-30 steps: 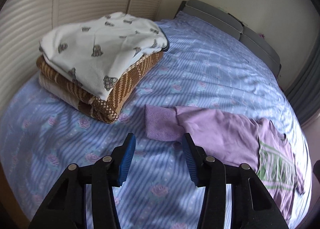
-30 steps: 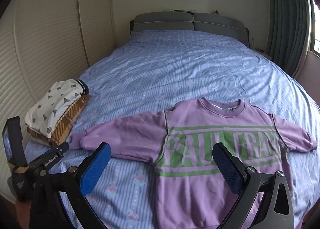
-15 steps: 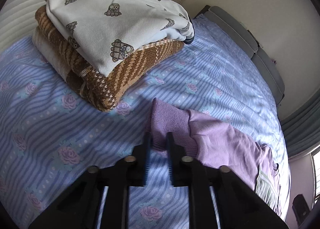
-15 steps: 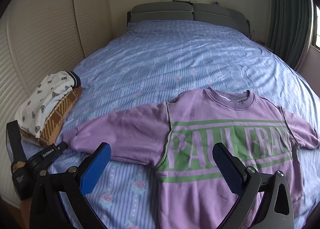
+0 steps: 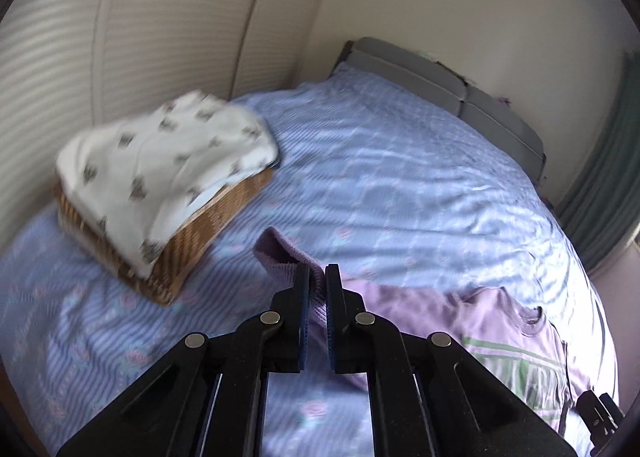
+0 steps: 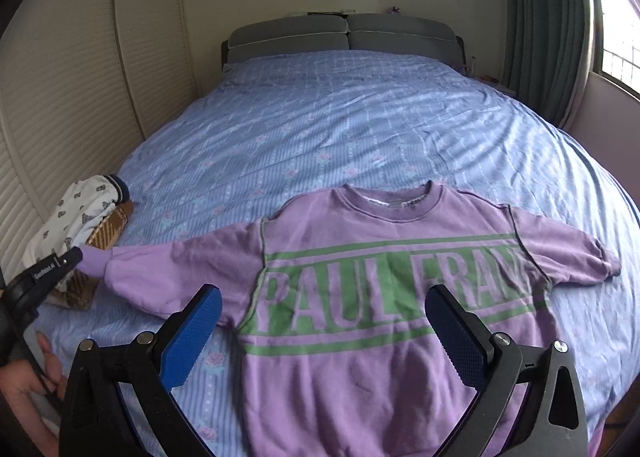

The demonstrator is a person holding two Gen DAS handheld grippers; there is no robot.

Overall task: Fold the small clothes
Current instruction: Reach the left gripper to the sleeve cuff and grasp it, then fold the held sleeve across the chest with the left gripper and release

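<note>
- Left wrist view: my left gripper [image 5: 317,277] has its jaws clamped on the ribbed cuff [image 5: 280,257] of the purple sweatshirt [image 6: 380,277], cuff raised off the bed [image 6: 340,117].
- Sweatshirt lies face up, flat across the bed's near end (green lettering showing).
- My right gripper [image 6: 322,331] hovers above its lower front, jaws wide apart, nothing held.
- Folded stack [image 5: 160,185] just beside the cuff.

Left claw [image 5: 317,277] clamped tight, tilted downward; right claw [image 6: 323,331] wide apart, likewise downward.
</note>
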